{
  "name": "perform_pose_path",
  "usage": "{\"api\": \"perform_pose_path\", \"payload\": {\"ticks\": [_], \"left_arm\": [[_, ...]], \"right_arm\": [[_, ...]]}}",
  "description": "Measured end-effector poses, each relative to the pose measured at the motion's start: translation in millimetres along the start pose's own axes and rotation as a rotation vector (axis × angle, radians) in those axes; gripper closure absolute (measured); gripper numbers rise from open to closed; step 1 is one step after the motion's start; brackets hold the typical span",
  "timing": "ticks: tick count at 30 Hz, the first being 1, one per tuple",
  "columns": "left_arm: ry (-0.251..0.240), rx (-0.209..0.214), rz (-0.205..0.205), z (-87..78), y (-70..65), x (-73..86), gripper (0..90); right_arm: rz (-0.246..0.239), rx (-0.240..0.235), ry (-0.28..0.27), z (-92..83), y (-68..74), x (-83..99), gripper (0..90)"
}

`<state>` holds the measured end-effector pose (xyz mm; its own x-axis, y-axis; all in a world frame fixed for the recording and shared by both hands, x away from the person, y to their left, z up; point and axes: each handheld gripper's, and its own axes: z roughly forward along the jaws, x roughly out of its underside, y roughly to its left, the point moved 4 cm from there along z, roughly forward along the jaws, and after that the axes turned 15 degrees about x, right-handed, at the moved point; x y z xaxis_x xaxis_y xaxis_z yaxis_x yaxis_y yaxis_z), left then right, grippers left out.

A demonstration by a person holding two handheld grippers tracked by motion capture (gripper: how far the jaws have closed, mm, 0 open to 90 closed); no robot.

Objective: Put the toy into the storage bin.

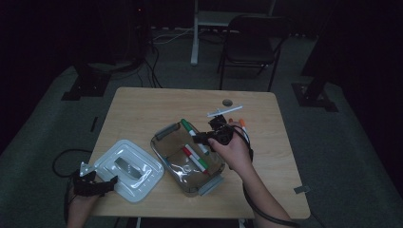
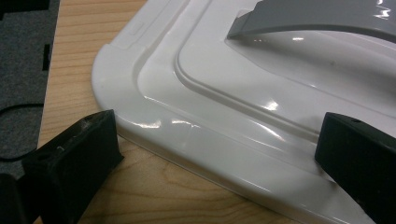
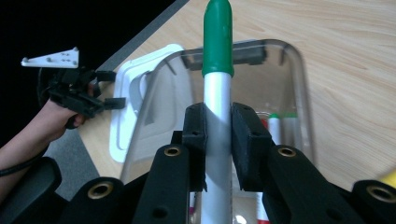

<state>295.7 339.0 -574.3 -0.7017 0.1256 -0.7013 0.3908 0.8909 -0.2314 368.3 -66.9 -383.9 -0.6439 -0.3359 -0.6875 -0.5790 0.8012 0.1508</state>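
Table: a light wooden top with rounded corners, seen from above in a dim room; a small round hole sits near its far edge.
Lid: a white plastic lid with a grey handle across its middle, lying flat at the near left corner of the table, apart from the box.
Box: a clear plastic box with grey latches at two ends, open, lying aslant in the middle of the table toward the near edge; markers with red and green caps lie on its floor.
Right gripper: held in the person's right hand over the far right rim of the box; its two black jaws are clamped on the barrel of the green marker.
Left gripper: held in the person's left hand at the near left corner of the table; its jaws stand wide, one over the bare wood just off the lid's edge, the other over the lid, pressing on nothing.
Green marker: a white barrel with a green cap, gripped by the barrel and pointing out over the open box.
Loose pens: a white pen lies on the table beyond the box toward the far edge, with orange-capped markers just beside the right hand.
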Motion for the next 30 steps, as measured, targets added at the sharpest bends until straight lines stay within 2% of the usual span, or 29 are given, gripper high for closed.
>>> {"api": "perform_pose_path", "payload": {"ticks": [4, 8, 10, 20, 30], "left_arm": [[0.0, 0.0, 0.0, 0.0, 0.0, 0.0, 0.5], [-0.001, 0.0, 0.0, 0.0, 0.0, 0.0, 0.5], [-0.002, 0.0, 0.0, 0.1, 0.0, 0.0, 0.5], [-0.002, 0.0, 0.0, 0.1, 0.0, 0.0, 0.5], [-0.002, 0.0, -0.002, 0.2, -0.1, 0.0, 0.5]], "right_arm": [[-0.031, -0.013, 0.031, 9.9, 14.4, -0.1, 76.6], [-0.039, -0.022, 0.056, 18.9, 22.5, 2.2, 76.6], [-0.053, -0.031, 0.09, 32.1, 31.0, 5.6, 76.6], [-0.062, -0.038, 0.18, 68.4, 45.5, 15.7, 76.6], [-0.079, -0.033, 0.267, 97.2, 54.9, 22.3, 76.6]]}}
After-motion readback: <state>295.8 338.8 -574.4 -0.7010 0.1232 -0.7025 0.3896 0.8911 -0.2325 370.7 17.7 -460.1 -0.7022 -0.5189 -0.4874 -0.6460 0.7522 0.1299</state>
